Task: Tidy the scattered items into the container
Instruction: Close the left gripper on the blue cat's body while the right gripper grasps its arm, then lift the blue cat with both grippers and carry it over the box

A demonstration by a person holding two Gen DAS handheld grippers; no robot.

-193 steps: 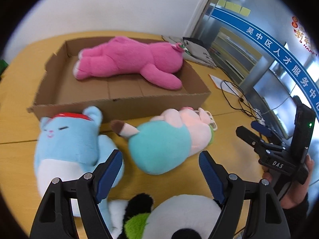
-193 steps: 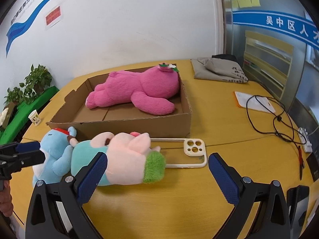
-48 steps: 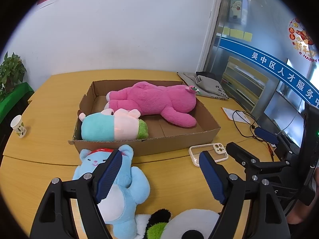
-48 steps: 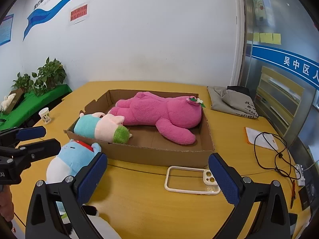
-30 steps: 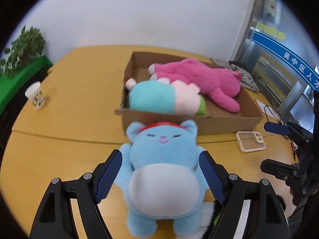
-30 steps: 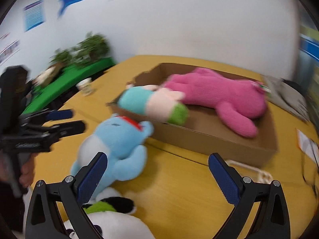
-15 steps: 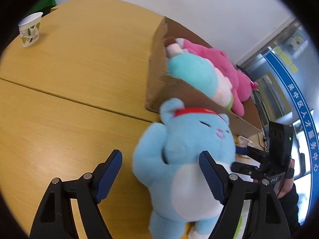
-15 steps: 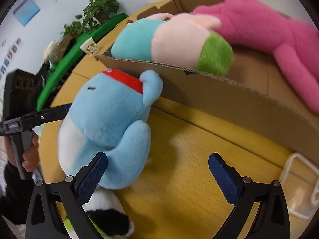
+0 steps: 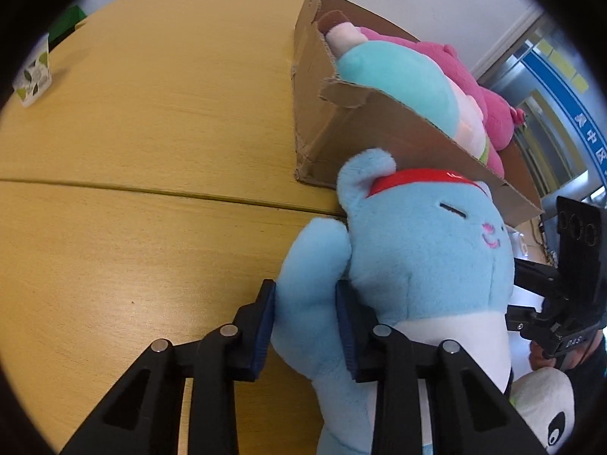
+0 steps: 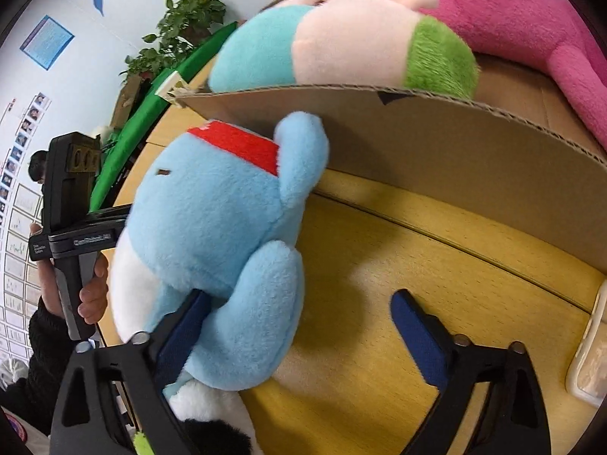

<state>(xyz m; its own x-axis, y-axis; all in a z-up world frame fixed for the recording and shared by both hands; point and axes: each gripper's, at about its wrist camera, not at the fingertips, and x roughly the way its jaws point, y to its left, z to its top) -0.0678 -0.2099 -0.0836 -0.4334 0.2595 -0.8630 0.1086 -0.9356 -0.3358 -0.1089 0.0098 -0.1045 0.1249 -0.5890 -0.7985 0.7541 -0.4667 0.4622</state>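
From the left wrist view, the left gripper [image 9: 305,322] is closing its blue pads onto one arm of the blue plush cat [image 9: 425,261], and the pads already press the fur on both sides. The cat, with its red headband, lies on the wooden table [image 9: 151,151] with its head right up against the outer wall of the cardboard box [image 9: 383,132]. Inside the box, the teal-and-pink plush [image 9: 409,79] lies along the near wall and the pink plush [image 9: 489,102] behind it. A paper cup [image 9: 34,79] stands well apart at the table's far-left edge, and a panda plush [image 9: 550,413] peeks in at lower right.

Over to the right wrist view: the right gripper [image 10: 299,326] is closing too, but it isn't on yet. One blue pad touches the cat's [image 10: 212,227] other arm where it meets the body; the opposite pad stands clear over bare table [image 10: 379,341]. So the arm is between the jaws, not squeezed.

This looks like the grasp step on the cat, two-handed. Next, I'd judge, the right jaws must finish closing, then both hands lift together high enough to clear the box wall [image 10: 436,140] and set the cat into the space left beside the other toys.

Only this view shows the person's hand [image 10: 91,295] on the left gripper's handle, the potted plant [image 10: 178,30], and a phone case [image 10: 592,352] at the right edge. Only the left view shows the cup and the cat's face.
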